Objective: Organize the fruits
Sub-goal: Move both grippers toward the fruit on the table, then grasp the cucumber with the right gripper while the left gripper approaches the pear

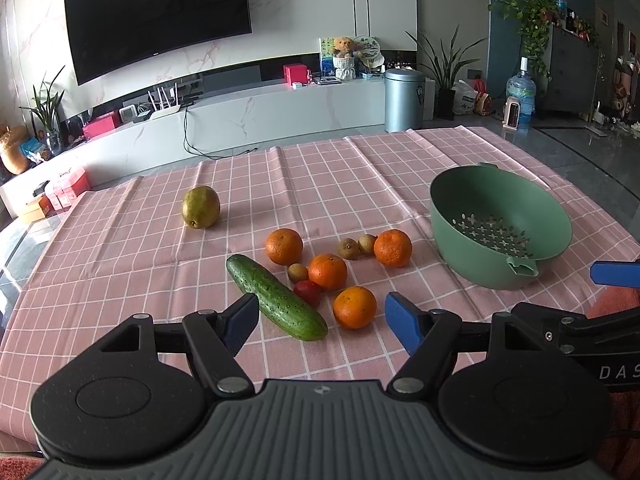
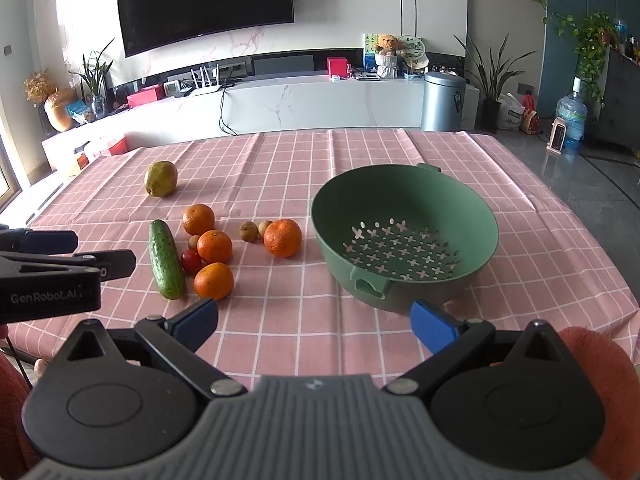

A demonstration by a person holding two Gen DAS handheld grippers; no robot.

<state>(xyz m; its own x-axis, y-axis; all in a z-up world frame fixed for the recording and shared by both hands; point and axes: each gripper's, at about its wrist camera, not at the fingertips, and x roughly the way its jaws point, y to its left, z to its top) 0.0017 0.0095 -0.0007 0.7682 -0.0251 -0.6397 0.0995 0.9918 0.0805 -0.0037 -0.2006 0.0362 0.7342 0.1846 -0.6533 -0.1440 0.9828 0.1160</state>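
On the pink checked tablecloth [image 1: 360, 168] lie several oranges, the nearest one [image 1: 355, 306] just ahead of my left gripper [image 1: 322, 322], which is open with nothing between its fingers. A cucumber [image 1: 276, 298] lies by its left finger, with a red fruit [image 1: 307, 292] and small brown fruits [image 1: 348, 248] behind. A pear [image 1: 201, 207] sits farther left. The empty green colander bowl [image 2: 404, 236] stands right in front of my right gripper [image 2: 316, 322], which is open and empty. In the right wrist view, the oranges [image 2: 214, 280] and cucumber [image 2: 166, 258] lie to the left.
The table's right edge [image 2: 592, 216] drops to a grey floor. The left gripper's body [image 2: 52, 276] shows at the left of the right wrist view. Beyond the table stand a TV cabinet [image 1: 256, 116], a metal bin [image 1: 404, 100] and plants.
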